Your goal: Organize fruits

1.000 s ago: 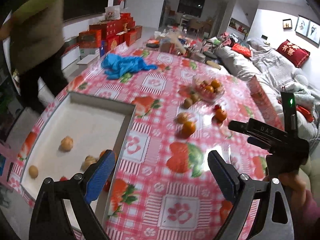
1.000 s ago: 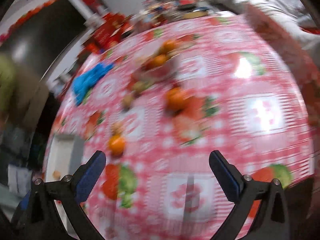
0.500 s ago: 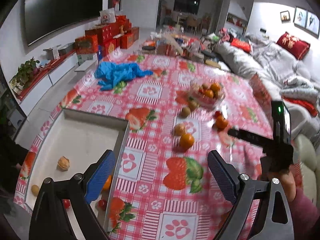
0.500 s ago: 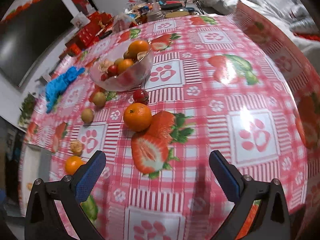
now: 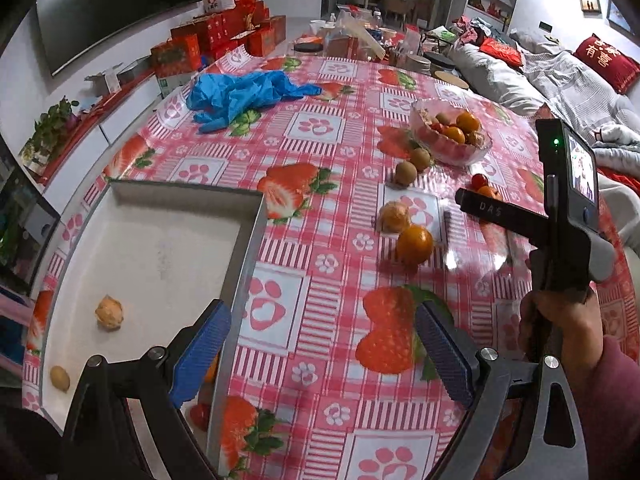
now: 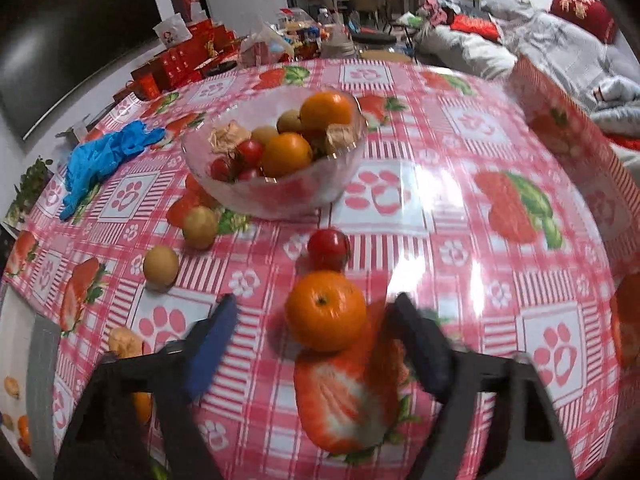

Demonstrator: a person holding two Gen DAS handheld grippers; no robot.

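In the right wrist view an orange lies on the strawberry-print tablecloth, with a cherry tomato just behind it. My right gripper straddles the orange. Its jaws are closing, blurred, with a gap left on both sides of the fruit. A glass bowl of oranges, tomatoes and kiwis stands beyond. My left gripper hangs open and empty over the right wall of a white tray that holds several small fruits. Ahead of it lie another orange, a peeled fruit and two kiwis.
A blue plastic bag lies at the far left of the table. Jars and packets crowd the far edge. Red gift boxes stand beyond, and a sofa with bedding runs along the right. A hand holds the right gripper's handle.
The right gripper has come down toward the orange and its jaws have narrowed around it. The left gripper has sunk a little toward the tray's edge, still open. A person at the left has gone.
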